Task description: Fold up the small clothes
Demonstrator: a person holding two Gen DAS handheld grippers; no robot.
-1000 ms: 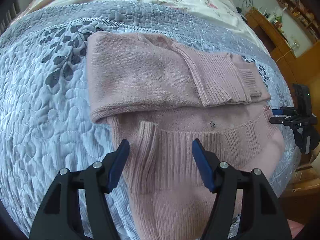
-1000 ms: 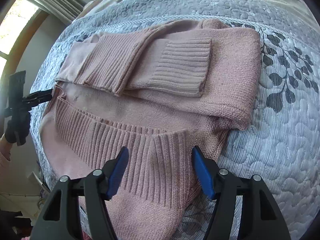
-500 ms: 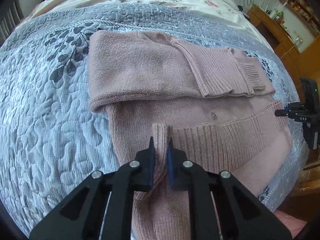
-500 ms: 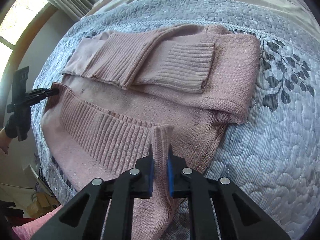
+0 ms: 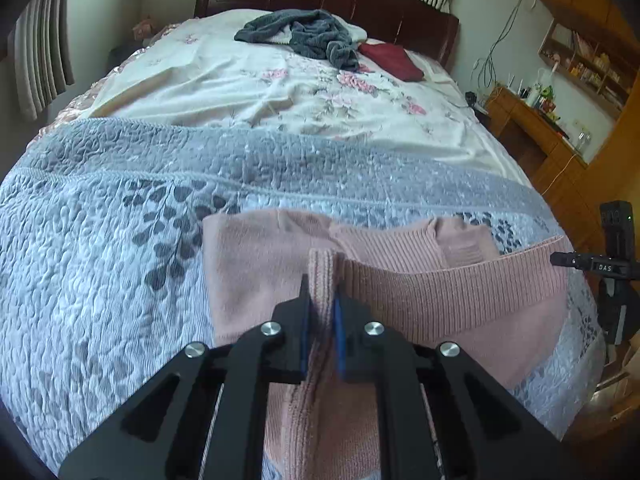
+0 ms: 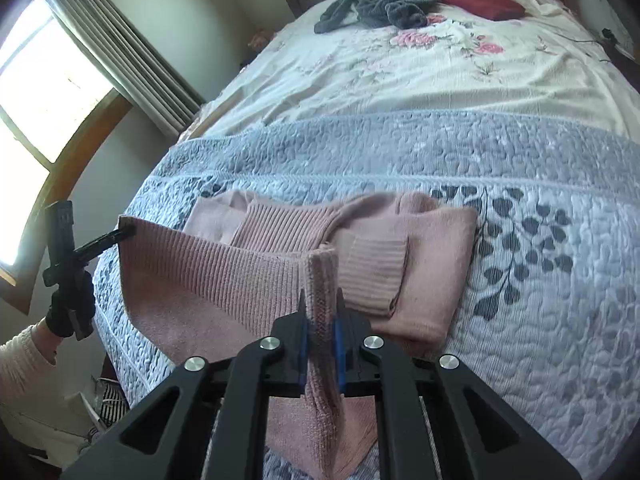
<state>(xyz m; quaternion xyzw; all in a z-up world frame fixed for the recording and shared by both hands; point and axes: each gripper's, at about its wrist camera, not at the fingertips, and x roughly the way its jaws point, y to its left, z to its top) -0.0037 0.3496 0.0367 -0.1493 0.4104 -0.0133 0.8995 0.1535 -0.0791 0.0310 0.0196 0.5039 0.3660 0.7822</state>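
We squeezed our left gripper (image 5: 321,300) and our right gripper (image 6: 321,308) tight on the ribbed bottom edge of the pink sweater (image 5: 448,292), one at each corner, and held that edge up above the rest of it, which lay on the gray quilt (image 5: 100,280).

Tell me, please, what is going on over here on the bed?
A person is folding a pink sweater on the grey quilt. The left tongs and the right tongs are each shut on a corner of the sweater's ribbed hem, holding it raised above the folded sleeves. Farther up the bed lie a grey garment and a dark red cloth, both untouched.
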